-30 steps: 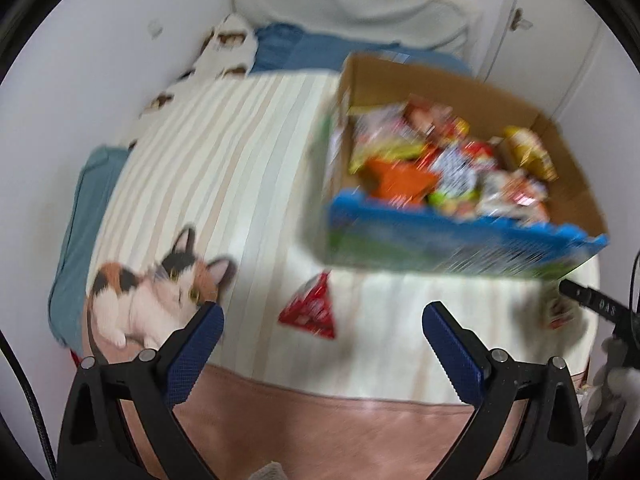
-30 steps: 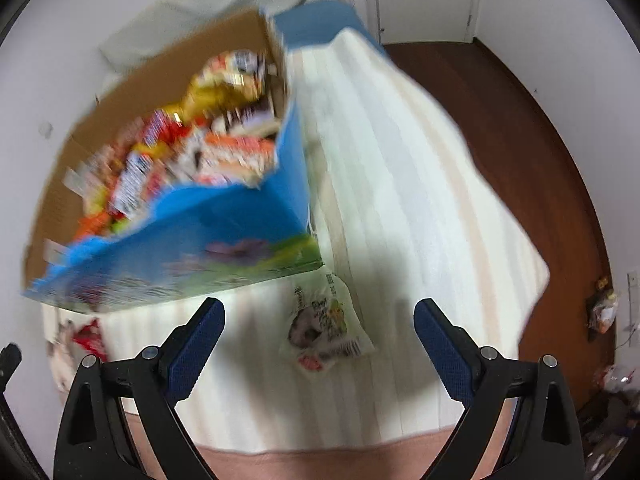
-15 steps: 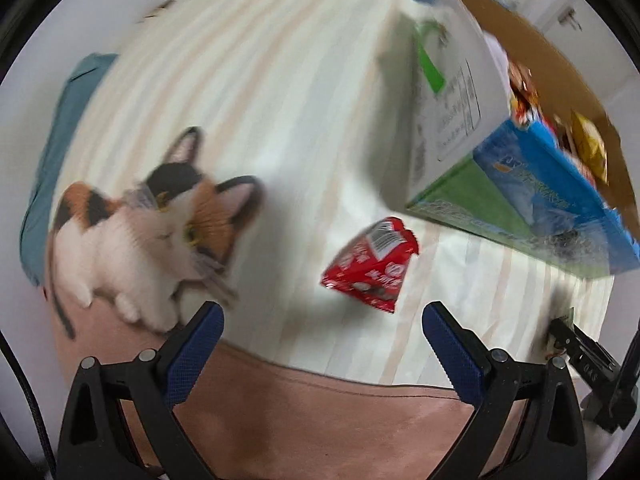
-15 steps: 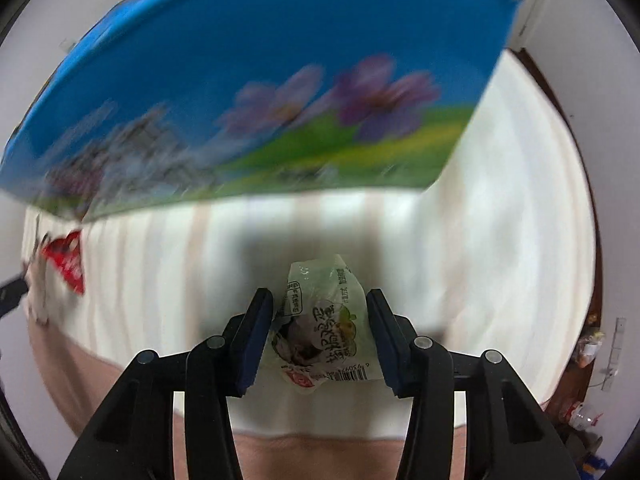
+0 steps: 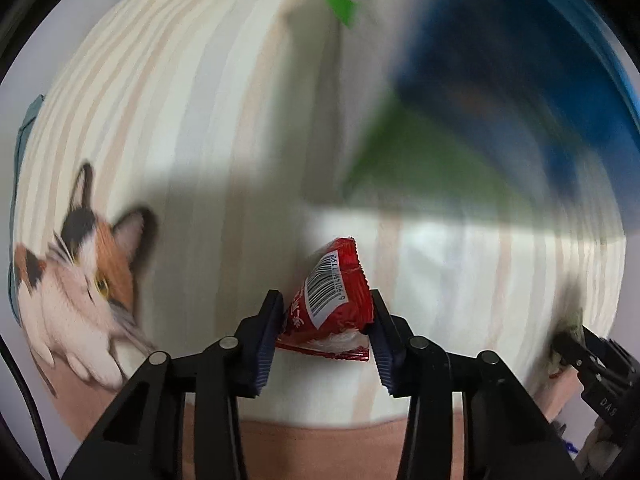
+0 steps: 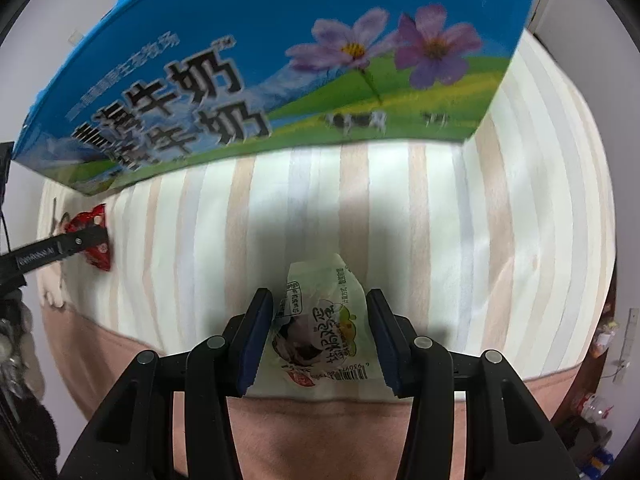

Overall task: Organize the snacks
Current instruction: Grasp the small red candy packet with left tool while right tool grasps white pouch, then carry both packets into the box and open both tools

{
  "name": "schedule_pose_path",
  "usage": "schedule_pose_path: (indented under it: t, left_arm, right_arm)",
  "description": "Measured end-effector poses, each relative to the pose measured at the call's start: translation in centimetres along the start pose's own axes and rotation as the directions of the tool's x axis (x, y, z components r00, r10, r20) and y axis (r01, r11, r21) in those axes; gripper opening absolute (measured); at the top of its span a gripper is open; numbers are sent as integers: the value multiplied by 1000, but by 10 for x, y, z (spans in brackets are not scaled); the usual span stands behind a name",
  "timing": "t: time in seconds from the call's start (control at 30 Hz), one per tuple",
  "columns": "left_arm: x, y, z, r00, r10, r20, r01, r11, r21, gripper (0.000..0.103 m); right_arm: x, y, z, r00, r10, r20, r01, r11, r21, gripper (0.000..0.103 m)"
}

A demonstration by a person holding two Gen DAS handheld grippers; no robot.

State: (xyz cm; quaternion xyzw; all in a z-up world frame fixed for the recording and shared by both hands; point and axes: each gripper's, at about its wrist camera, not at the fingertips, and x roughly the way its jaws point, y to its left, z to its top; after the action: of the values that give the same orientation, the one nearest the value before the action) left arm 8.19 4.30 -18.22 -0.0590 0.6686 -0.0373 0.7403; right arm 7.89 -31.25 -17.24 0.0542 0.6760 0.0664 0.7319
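My left gripper (image 5: pixel 326 330) is shut on a red snack packet (image 5: pixel 332 300) with a white barcode label, low over the striped bedspread (image 5: pixel 192 120). My right gripper (image 6: pixel 320 332) is shut on a white and green snack packet (image 6: pixel 320 340) at the bed's near edge. The blue and green milk carton box (image 6: pixel 280 68) stands just beyond both packets; it is blurred in the left wrist view (image 5: pixel 500 100). The red packet and the left gripper also show at the far left of the right wrist view (image 6: pixel 90 236).
A calico cat print (image 5: pixel 80 280) lies on the bedspread to the left. A pink band (image 6: pixel 320 432) runs along the bed's near edge. Brown floor with small clutter (image 6: pixel 596 400) is at the right. The right gripper's tip shows at the left wrist view's right edge (image 5: pixel 576 352).
Both grippers have dropped toward the bed and closed: the left from wide open onto the red packet, the right further in on the white packet. The box now looms closer.
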Motion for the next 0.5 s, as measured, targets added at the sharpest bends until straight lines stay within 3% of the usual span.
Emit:
schedule_pose_path:
  t: [0.13, 0.27, 0.5]
  left_arm:
    - [1, -20, -48, 996, -61, -63, 63, 998, 29, 39]
    - [12, -38, -76, 988, -104, -112, 109, 993, 34, 39]
    - [36, -59, -81, 994, -22, -106, 31, 996, 88, 41]
  right_arm:
    - [2, 6, -32, 996, 51, -73, -53, 998, -37, 51]
    - [10, 9, -56, 993, 46, -111, -53, 997, -61, 51]
    - [25, 19, -61, 995, 11, -102, -18, 998, -63, 54]
